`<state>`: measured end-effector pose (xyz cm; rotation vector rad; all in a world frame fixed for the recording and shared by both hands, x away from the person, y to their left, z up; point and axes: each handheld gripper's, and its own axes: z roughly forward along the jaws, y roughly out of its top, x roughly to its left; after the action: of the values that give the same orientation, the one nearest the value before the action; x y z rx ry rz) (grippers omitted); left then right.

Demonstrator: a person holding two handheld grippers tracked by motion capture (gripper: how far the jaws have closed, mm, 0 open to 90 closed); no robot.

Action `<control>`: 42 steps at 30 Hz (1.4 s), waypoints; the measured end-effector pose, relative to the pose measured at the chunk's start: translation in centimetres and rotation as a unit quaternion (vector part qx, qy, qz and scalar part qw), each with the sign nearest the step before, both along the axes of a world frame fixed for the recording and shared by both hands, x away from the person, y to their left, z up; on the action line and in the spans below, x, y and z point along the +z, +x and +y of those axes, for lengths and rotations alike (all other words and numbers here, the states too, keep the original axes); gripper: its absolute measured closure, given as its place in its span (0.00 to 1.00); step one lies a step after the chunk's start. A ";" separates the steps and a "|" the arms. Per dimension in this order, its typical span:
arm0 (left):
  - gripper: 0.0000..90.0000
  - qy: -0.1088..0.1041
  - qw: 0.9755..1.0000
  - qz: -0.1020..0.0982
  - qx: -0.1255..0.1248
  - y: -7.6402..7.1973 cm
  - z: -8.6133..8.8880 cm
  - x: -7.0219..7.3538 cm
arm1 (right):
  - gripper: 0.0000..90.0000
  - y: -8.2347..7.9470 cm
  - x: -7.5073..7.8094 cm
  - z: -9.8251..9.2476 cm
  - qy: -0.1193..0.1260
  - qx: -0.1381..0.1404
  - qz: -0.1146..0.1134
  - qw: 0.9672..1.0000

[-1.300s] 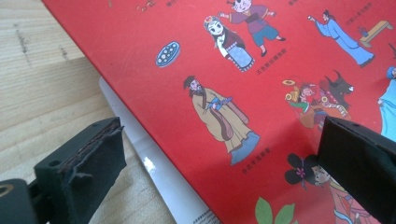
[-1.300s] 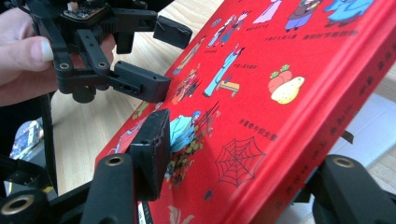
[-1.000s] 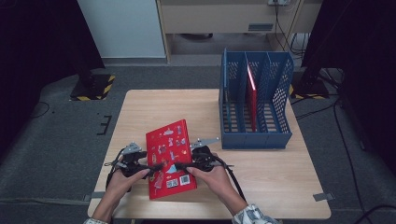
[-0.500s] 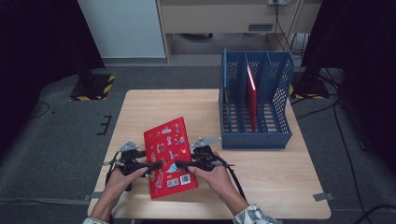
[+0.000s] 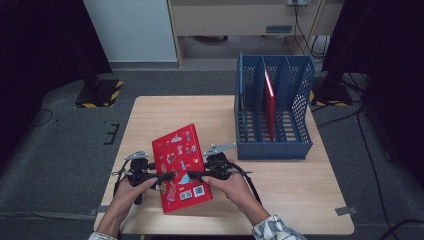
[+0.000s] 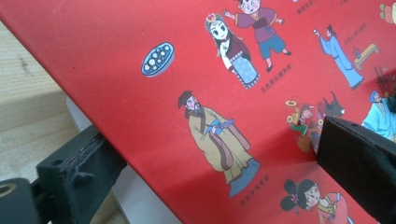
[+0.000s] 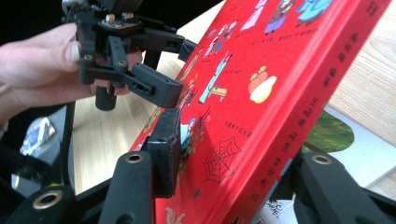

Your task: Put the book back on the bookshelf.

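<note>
A red hardcover picture book [image 5: 181, 167] with cartoon figures is held above the near edge of the light wooden table [image 5: 300, 180], at about 6 o'clock. It is clamped from 9 o'clock by the left gripper [image 5: 162, 176] and from 3 o'clock by the right gripper [image 5: 192, 175], whose jaws have just been closing on its covers. A blue perforated plastic file rack [image 5: 273, 110] stands at 2 o'clock.

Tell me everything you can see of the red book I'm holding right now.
The red book is a hardcover, its cover printed with cartoon figures in robes, with a barcode near its lower edge. It is closed and tilted up off the table. The left claw grips one side edge, the right claw the spine side, jaws on both faces.
</note>
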<state>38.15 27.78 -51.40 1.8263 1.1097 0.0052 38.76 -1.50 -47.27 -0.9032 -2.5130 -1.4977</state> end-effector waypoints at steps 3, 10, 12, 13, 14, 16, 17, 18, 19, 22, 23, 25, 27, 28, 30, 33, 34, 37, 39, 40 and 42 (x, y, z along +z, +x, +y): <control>0.06 0.003 1.000 -0.004 0.003 -0.1 0.1 0.1 | 0.51 0.2 0.0 0.4 -0.036 0.012 -0.006 0.999; 0.13 0.018 1.000 -0.017 0.006 -0.2 -0.1 0.5 | 0.41 0.6 -0.5 0.5 -0.062 0.016 -0.001 0.998; 0.17 0.021 1.000 -0.021 0.007 -0.3 -0.2 0.6 | 0.38 0.6 -0.6 0.5 -0.075 0.013 -0.001 0.997; 0.17 0.022 1.000 -0.022 0.008 -0.3 -0.2 0.6 | 0.38 0.6 -0.7 0.4 -0.076 0.011 0.002 0.997; 0.17 0.022 0.999 -0.022 0.008 -0.3 -0.3 0.6 | 0.38 0.7 -0.8 0.4 -0.075 0.011 0.003 0.997; 0.19 0.026 0.999 -0.025 0.008 -0.3 -0.3 0.7 | 0.37 0.7 -0.9 0.3 -0.075 0.009 0.004 0.997; 0.20 0.027 0.999 -0.027 0.010 -0.4 -0.3 0.7 | 0.36 0.7 -1.0 0.3 -0.077 0.008 0.005 0.997; 0.22 0.029 0.999 -0.031 0.010 -0.4 -0.3 0.8 | 0.35 0.7 -1.1 0.3 -0.081 0.007 0.005 0.997; 0.23 0.030 0.999 -0.033 0.009 -0.4 -0.3 0.8 | 0.35 0.8 -1.2 0.2 -0.081 0.005 0.009 0.997; 0.25 0.034 0.999 -0.037 0.009 -0.4 -0.4 0.9 | 0.35 0.8 -1.4 0.0 -0.076 0.004 0.014 0.997; 0.25 0.036 0.999 -0.038 0.010 -0.4 -0.4 1.0 | 0.35 0.8 -1.5 -0.1 -0.076 0.003 0.017 0.997; 0.27 0.038 0.998 -0.042 0.012 -0.5 -0.5 1.1 | 0.35 0.8 -1.7 -0.2 -0.076 0.001 0.020 0.997; 0.28 0.039 0.998 -0.044 0.012 -0.5 -0.6 1.2 | 0.34 0.9 -1.8 -0.3 -0.075 0.000 0.023 0.997; 0.28 0.040 0.998 -0.045 0.013 -0.5 -0.6 1.2 | 0.34 0.8 -1.9 -0.3 -0.075 0.000 0.024 0.997; 0.29 0.041 0.998 -0.045 0.014 -0.6 -0.7 1.3 | 0.34 0.9 -1.9 -0.4 -0.076 -0.001 0.024 0.997; 0.31 0.039 0.998 -0.049 0.015 -0.6 -0.8 1.4 | 0.33 0.9 -2.1 -0.4 -0.077 -0.003 0.026 0.997; 0.32 0.038 0.998 -0.050 0.015 -0.6 -0.8 1.4 | 0.33 0.9 -2.2 -0.5 -0.077 -0.004 0.028 0.997; 0.35 0.036 0.998 -0.056 0.014 -0.7 -1.0 1.6 | 0.31 1.0 -2.5 -0.5 -0.084 -0.006 0.033 0.996; 0.36 0.037 0.997 -0.060 0.013 -0.7 -1.2 1.7 | 0.31 1.1 -2.7 -0.6 -0.083 -0.007 0.037 0.996; 0.36 0.037 0.997 -0.061 0.012 -0.7 -1.2 1.8 | 0.31 1.1 -2.8 -0.7 -0.082 -0.006 0.040 0.996; 0.37 0.041 0.997 -0.064 0.011 -0.8 -1.3 1.9 | 0.31 1.1 -2.9 -0.7 -0.082 -0.009 0.046 0.996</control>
<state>37.38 26.46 -49.53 1.8591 1.0542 0.1807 39.85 -2.24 -50.18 -0.9938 -2.5970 -1.2375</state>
